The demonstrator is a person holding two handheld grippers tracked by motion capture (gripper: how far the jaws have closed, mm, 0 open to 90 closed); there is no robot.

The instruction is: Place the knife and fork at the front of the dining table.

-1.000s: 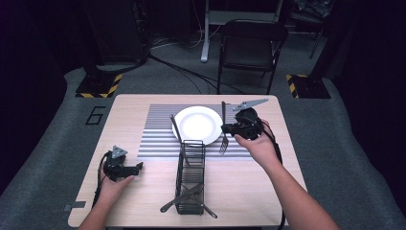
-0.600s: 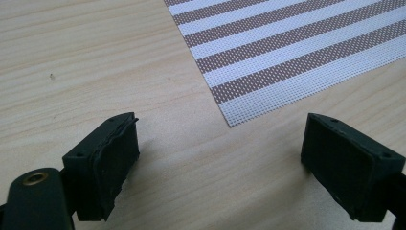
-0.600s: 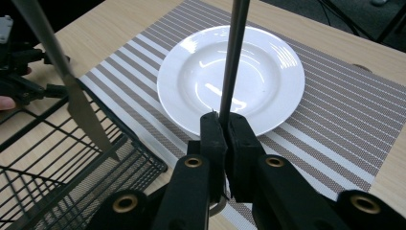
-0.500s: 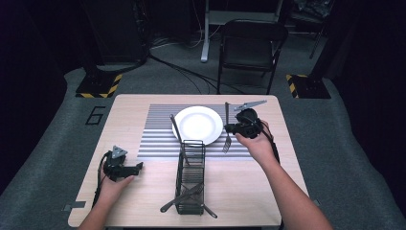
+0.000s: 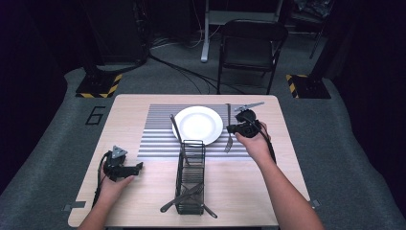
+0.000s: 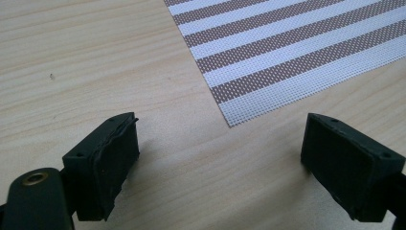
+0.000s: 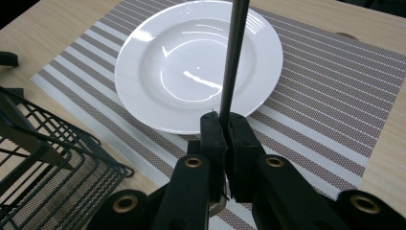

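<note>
My right gripper [image 5: 232,128] [image 7: 226,120] is shut on a metal fork [image 5: 229,143]. The fork's thin handle [image 7: 234,57] rises from the closed jaws, across the right rim of a white plate [image 5: 197,124] [image 7: 182,81]. The fork sits at the plate's right side over the striped placemat [image 5: 158,136], tines toward the person. My left gripper [image 5: 139,166] [image 6: 220,143] rests on the bare wood at the table's left front. Its jaws stand wide apart with nothing between them, just off the placemat's corner [image 6: 287,52].
A black wire basket [image 5: 190,175] [image 7: 52,163] stands in front of the plate with several pieces of cutlery sticking out of its near end. Another utensil [image 5: 175,127] lies at the plate's left edge. A folding chair [image 5: 251,48] stands beyond the table.
My right gripper has shifted a little to the right with the fork, away from the plate's rim. The left gripper has stayed put.
</note>
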